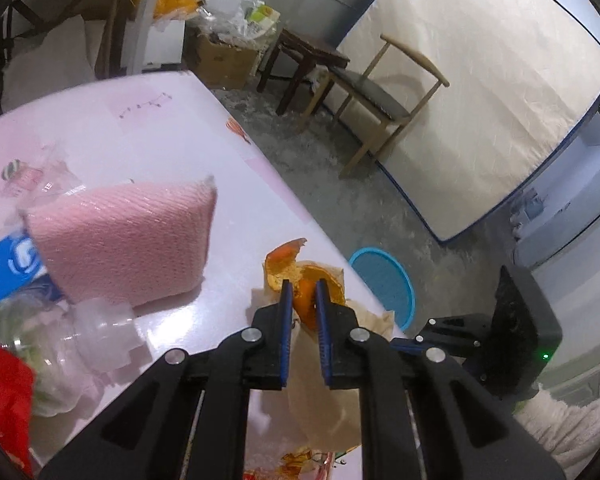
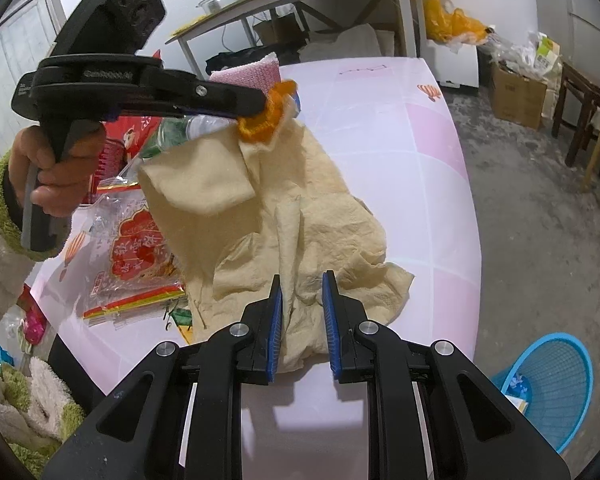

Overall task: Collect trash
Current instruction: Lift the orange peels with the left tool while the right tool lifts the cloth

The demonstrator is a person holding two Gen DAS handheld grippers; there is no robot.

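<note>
Nearest to us, the left gripper is pinching an orange peel between its blue pads, jaws drawn nearly together on it. In the right wrist view the peel sits at the tip of that gripper, raised clear of the table, with a corner of the beige cloth lifted up with it. We judge that the cloth is caught in the pinch or clinging to the peel; we cannot tell which.

The right gripper has its jaws a little apart, with a ridge of the cloth lying between the pads. Whether they press on it we cannot tell.

The relation that matters next: the blue basket stands on the floor, beyond the left gripper's tips and a little to their right, below the table edge. From the right gripper it lies low to the right, just beside it. The left one holds the peel, so we expect it to carry the peel out over the edge, provided the cloth drops free.

Farther left of the left gripper lie a pink roll, a clear bottle and printed wrappers, trash not yet collected.
</note>
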